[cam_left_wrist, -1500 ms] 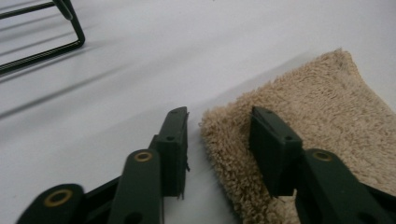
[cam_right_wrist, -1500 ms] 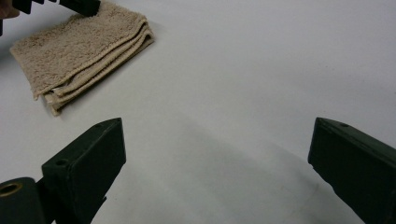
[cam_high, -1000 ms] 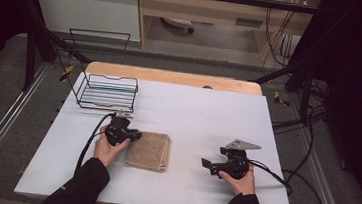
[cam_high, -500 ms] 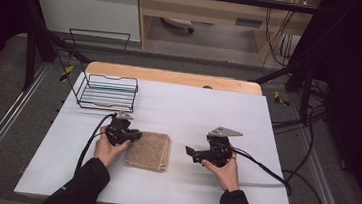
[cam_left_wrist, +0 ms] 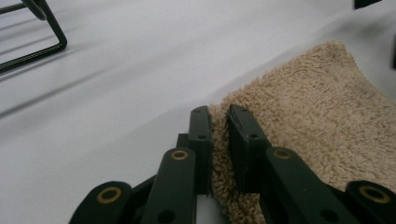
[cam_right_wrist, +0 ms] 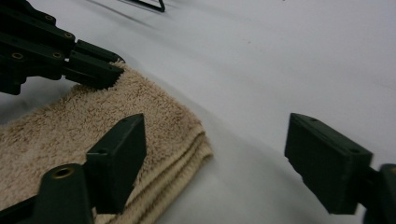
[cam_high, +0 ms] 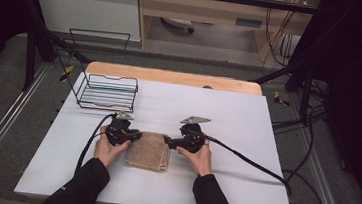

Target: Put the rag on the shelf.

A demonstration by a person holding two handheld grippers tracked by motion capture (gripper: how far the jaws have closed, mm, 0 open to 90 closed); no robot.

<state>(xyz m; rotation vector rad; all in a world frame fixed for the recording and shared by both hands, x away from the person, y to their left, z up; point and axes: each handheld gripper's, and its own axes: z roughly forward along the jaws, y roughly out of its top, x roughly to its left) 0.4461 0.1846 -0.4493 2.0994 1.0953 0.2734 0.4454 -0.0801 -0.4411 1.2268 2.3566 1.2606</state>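
A folded tan towel lies on the white table, near its front. My left gripper is at the towel's far left corner. In the left gripper view, the gripper is shut on the towel's edge, with pile squeezed between the pads. My right gripper is at the towel's right edge and stands open; its jaws have just been closing. In the right gripper view, the right gripper has one jaw over the towel and the other over bare table, with the towel's corner between them, untouched. The left gripper shows beyond.
A black wire basket stands at the table's back left, behind the left hand. A wooden board runs along the far edge. The right gripper's cable trails off to the right. Bare table lies right of the towel.
My right gripper has moved left across the table to the towel's right edge. The left gripper and the towel have stayed in place.
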